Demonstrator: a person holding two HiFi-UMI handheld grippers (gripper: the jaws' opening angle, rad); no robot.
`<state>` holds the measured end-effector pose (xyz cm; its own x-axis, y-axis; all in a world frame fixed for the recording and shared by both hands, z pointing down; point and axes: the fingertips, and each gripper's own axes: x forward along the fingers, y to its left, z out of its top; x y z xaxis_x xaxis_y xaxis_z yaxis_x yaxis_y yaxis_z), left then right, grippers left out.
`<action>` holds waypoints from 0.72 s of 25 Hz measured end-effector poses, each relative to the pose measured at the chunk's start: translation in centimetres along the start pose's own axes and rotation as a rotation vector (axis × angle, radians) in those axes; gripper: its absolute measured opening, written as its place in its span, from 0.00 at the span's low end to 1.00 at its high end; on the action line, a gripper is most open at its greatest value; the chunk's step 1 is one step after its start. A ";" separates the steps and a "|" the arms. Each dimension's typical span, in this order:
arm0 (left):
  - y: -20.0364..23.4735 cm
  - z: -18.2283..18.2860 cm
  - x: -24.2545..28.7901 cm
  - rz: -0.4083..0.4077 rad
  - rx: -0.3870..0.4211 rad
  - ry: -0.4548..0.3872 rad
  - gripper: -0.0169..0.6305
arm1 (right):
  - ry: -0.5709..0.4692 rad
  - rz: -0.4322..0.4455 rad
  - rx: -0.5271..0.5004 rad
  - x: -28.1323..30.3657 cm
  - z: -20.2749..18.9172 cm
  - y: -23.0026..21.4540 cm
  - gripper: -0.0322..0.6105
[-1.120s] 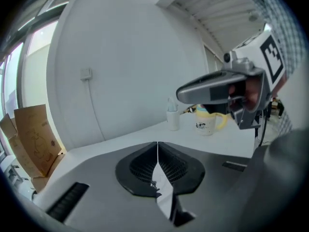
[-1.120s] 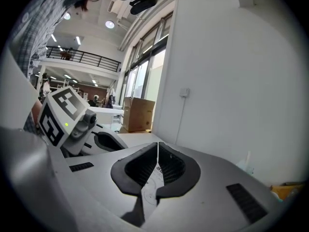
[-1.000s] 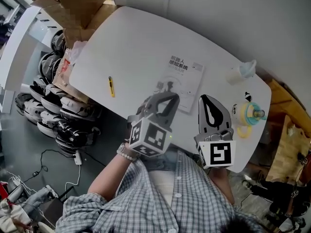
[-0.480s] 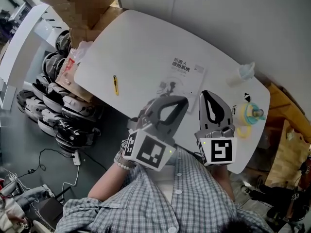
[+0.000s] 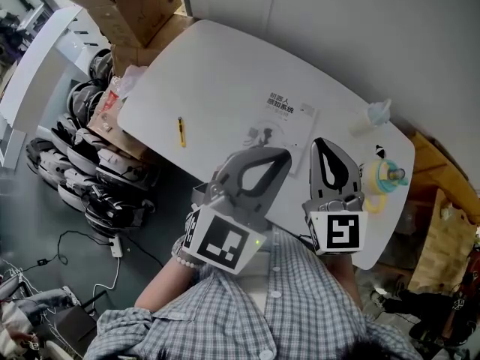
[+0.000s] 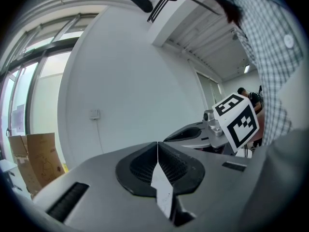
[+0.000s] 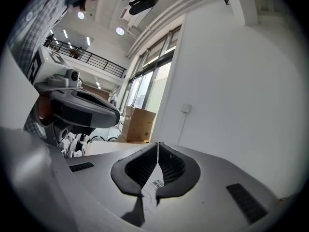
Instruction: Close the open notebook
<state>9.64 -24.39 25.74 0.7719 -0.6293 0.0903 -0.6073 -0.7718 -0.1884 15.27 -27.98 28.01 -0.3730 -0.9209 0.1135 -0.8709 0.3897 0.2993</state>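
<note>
Head view first: we look steeply down on a white rounded surface (image 5: 225, 73). The notebook (image 5: 289, 118) lies shut and flat on it, printed cover up, toward the near edge. A slim yellow item (image 5: 181, 132) lies well apart to its left, and a yellow cup (image 5: 382, 177) stands off to its right. The left tool (image 5: 283, 154) and the right tool (image 5: 318, 142) hang side by side in front of the checked shirt (image 5: 300, 313). Their tips point at the near end of the notebook. Cardboard boxes (image 5: 127, 6) and a heap of helmets (image 5: 75, 148) sit beyond the surface's left side.

Over to the left gripper view: the left tool (image 6: 157, 144) has its jaws pressed together, with nothing between them. It faces a plain white wall (image 6: 125, 71). The right tool's marker cube (image 6: 236, 120) shows at the right.

Now the right gripper view: the right tool (image 7: 158, 144) is also closed tight and empty. In the gap under its pads we catch a sliver of printed white cover, the notebook (image 7: 157, 182) below. The left tool (image 7: 82, 110) juts in from the left, with a cardboard box (image 7: 140, 124) behind it.
</note>
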 end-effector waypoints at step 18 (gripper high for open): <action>-1.8 -0.5 -0.3 -0.054 -0.010 0.020 0.05 | 0.011 -0.017 -0.002 -1.5 -0.3 0.4 0.09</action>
<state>10.43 -22.91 26.50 0.7999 -0.5880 0.1196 -0.5665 -0.8057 -0.1729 15.57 -26.48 28.21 -0.3548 -0.9273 0.1193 -0.8764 0.3743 0.3030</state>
